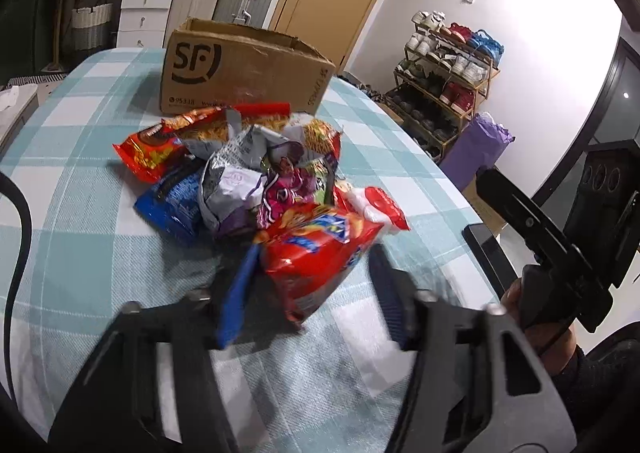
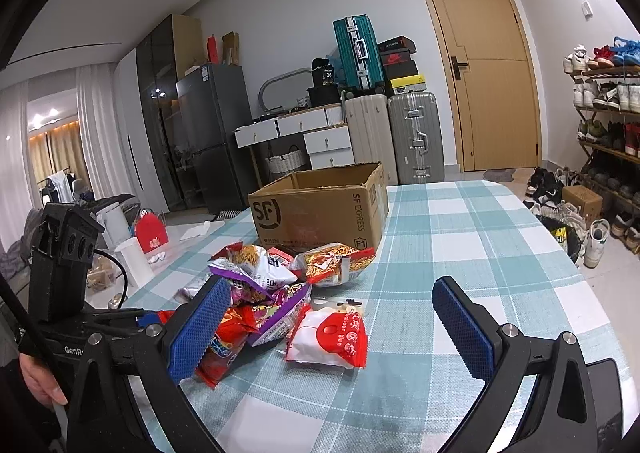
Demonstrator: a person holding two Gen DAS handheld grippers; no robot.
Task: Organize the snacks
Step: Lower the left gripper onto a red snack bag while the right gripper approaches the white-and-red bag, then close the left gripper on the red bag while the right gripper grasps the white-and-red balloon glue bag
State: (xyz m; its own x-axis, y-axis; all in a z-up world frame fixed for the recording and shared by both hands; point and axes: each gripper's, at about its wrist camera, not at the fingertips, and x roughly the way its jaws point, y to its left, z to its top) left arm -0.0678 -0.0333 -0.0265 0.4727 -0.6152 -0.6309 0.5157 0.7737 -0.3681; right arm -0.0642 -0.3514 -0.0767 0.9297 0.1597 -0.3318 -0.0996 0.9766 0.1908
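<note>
A heap of snack packets [image 1: 248, 165] lies on the checked tablecloth [image 1: 80, 173] in front of an open cardboard box [image 1: 240, 69]. My left gripper [image 1: 315, 253] reaches down at the near side of the heap. Its blue pads [image 1: 236, 293] sit against both sides of a red snack bag [image 1: 320, 229]. In the right wrist view the same heap [image 2: 260, 277] and box [image 2: 320, 213] show. My right gripper [image 2: 328, 289] is open wide just above the cloth. A red and white packet [image 2: 328, 337] lies on the table ahead of it, touching neither finger.
A dark flat device [image 1: 484, 249] rests at the table's right edge. Suitcases [image 2: 416, 137], white drawers [image 2: 320, 133] and a door [image 2: 480, 65] stand behind the table. A shoe rack [image 2: 608, 113] lines the right wall. A white cup [image 2: 132, 257] stands at the left.
</note>
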